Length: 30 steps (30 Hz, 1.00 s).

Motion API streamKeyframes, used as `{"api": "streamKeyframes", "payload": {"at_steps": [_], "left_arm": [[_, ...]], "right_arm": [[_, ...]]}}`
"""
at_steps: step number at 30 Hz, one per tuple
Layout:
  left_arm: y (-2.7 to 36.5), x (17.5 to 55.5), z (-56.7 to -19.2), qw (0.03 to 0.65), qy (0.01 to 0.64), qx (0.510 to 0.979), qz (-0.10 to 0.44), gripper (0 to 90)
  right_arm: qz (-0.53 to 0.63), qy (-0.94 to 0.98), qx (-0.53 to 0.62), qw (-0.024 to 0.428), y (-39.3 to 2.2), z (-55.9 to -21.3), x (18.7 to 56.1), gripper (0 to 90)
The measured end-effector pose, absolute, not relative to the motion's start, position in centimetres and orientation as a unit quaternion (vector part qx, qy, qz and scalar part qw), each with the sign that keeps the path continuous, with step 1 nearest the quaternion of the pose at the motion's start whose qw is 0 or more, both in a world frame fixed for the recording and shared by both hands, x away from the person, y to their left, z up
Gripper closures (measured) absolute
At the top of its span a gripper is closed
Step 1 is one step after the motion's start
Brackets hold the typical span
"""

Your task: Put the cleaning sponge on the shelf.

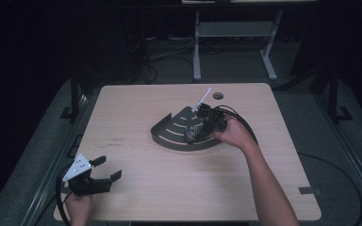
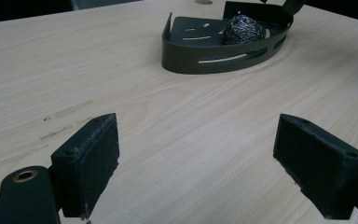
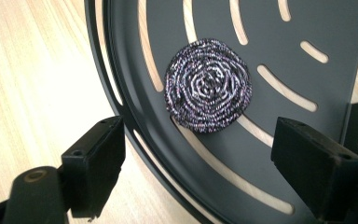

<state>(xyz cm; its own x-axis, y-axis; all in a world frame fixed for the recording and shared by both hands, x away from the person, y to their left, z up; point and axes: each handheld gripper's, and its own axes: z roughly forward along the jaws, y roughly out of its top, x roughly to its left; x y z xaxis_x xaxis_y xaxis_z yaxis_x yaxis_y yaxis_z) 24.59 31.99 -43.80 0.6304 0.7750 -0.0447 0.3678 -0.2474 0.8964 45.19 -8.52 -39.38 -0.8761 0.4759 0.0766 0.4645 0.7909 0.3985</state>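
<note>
Over the dark slotted corner tray (image 1: 169, 136) near the middle of the tabletop (image 1: 136, 160), the right tool (image 1: 199, 131) hovers with its jaws spread wide and nothing between the pads. A steel-wool scourer (image 3: 208, 85) lies on the tray floor, apart from the curved wall, just beyond the pads in the right gripper view. One pad hangs outside the tray's curved rim (image 3: 121, 116) and the other above the tray floor, so the jaws straddle the wall rather than the scourer.

The main risk, judged from that stance, is a descent that lands a pad on the rim, tipping or sliding the light tray across the tabletop. A close made too early would pinch the wall instead of the scourer. The scourer's springy wire could also compress unevenly and squirt out sideways, or snag a slot edge on lifting.

At the near left corner, the left tool (image 1: 107, 168) rests low, jaws also wide and empty, well apart from the tray, so nothing steadies it.
</note>
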Motion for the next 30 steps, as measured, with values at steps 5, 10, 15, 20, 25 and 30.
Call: {"api": "streamKeyframes", "payload": {"at_steps": [5,10,15,20,25,30], "left_arm": [[31.9,24.6,-43.8,0.484,0.374,0.763,0.209,13.7],[31.9,24.6,-43.8,0.484,0.374,0.763,0.210,13.7],[31.9,24.6,-43.8,0.484,0.374,0.763,0.209,13.7],[31.9,24.6,-43.9,0.483,0.374,0.763,0.209,13.7],[31.9,24.6,-43.9,0.483,0.375,0.763,0.209,13.7],[31.9,24.6,-43.9,0.482,0.374,0.765,0.209,13.7]], "right_arm": [[0.211,0.944,0.252,0.015,-9.2,-39.3,44.6,17.1],[0.213,0.944,0.251,0.015,-9.5,-39.2,44.2,17.1],[0.214,0.944,0.250,0.016,-9.8,-39.0,43.7,17.2],[0.215,0.944,0.249,0.017,-10.2,-39.0,43.2,17.2],[0.213,0.945,0.248,0.019,-10.6,-39.0,42.6,17.2],[0.220,0.944,0.245,0.022,-11.0,-38.9,42.0,17.3]]}}
